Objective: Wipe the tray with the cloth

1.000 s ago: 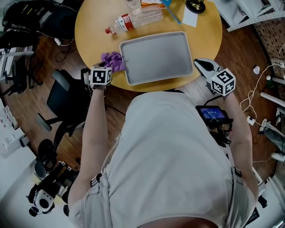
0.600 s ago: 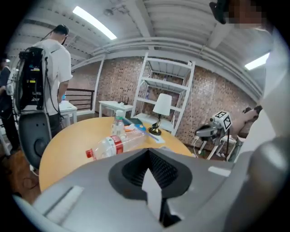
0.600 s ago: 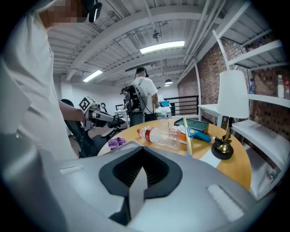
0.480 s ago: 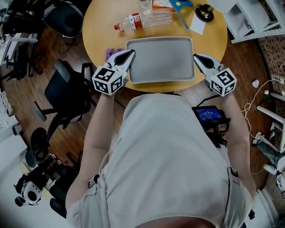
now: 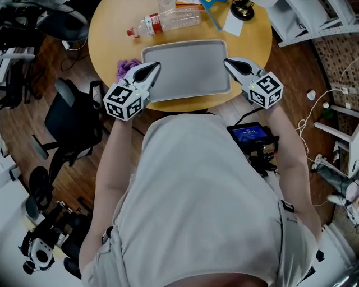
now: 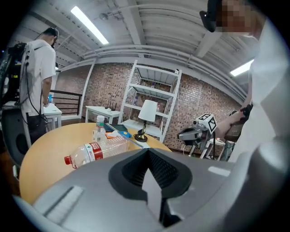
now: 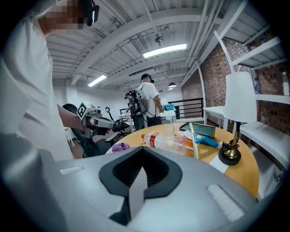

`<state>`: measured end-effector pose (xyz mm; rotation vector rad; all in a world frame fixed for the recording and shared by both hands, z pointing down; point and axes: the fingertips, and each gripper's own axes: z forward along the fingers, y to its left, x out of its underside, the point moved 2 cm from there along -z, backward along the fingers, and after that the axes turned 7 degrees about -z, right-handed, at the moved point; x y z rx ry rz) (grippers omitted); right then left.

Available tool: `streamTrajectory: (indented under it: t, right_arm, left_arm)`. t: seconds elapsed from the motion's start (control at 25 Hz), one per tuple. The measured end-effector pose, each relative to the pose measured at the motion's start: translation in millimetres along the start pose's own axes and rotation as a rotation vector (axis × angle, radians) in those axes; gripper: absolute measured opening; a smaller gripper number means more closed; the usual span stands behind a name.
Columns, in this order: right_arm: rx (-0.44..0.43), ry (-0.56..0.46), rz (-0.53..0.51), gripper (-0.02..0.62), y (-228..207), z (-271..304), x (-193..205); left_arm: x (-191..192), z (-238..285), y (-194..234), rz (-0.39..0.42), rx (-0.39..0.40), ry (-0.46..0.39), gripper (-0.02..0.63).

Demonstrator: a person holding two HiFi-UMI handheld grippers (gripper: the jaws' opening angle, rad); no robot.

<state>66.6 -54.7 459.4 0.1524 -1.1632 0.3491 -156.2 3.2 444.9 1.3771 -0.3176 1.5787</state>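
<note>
The grey tray (image 5: 188,70) lies empty on the round wooden table (image 5: 112,39). The purple cloth (image 5: 125,68) is bunched on the table just off the tray's left edge, and it also shows in the right gripper view (image 7: 120,147). My left gripper (image 5: 155,66) hovers beside the cloth at the tray's left rim, shut with nothing between its pads. Its jaws meet empty in its own view (image 6: 148,154). At the tray's right rim my right gripper (image 5: 228,61) is shut and empty too (image 7: 141,153). Both grippers point inward over the tray.
A plastic bottle (image 5: 165,21) with a red label lies behind the tray. A blue tool (image 5: 212,8), papers and a small black lamp base (image 5: 245,8) sit at the table's back. An office chair (image 5: 64,120) stands at left. A person stands in the background (image 7: 147,104).
My left gripper has lifted off the cloth, shut without it, and swung up toward the tray's left rim. The right gripper has edged closer to the tray's right rim.
</note>
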Motion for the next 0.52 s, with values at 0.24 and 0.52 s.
streamTrajectory:
  t: [0.24,0.52]
  right_arm:
    - [-0.029,-0.007,-0.002,0.002,2.9,3.9,-0.1]
    - [-0.031,-0.003,-0.002,0.001,5.0,4.1,1.2]
  left_arm:
    - [-1.5,2.1,-0.4,0.017,-0.029,0.001,0.0]
    - [2.6,0.7,-0.4,0.02,-0.033,0.013,0.0]
